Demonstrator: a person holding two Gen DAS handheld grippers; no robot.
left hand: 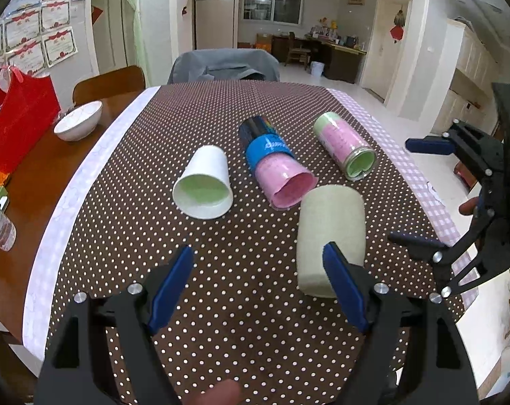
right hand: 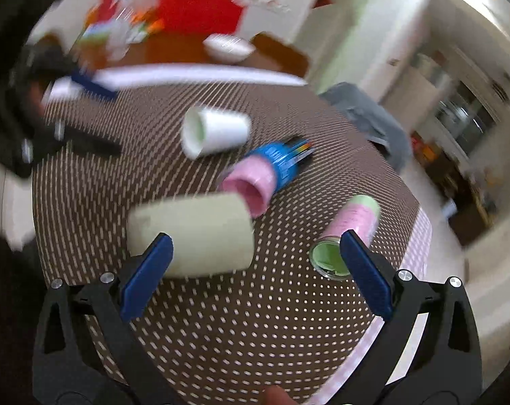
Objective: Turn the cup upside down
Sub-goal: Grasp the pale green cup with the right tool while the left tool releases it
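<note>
The pale green cylindrical cup (left hand: 331, 239) is lying on its side on the brown dotted tablecloth (left hand: 221, 303), nearest of four tipped cups. It is looking light and matte, probably stiff enough, so I would be gripping across its round wall near the middle. The left gripper (left hand: 258, 290) is hanging wide open and empty, the cup just beside its right finger. The right gripper (right hand: 255, 276) is also wide open, holding nothing, the cup lying close ahead of its left finger. Farther are lying a white paper cup (left hand: 204, 187), a pink-and-blue cup (left hand: 275, 165) and a pink-green cup (left hand: 346, 146).
</note>
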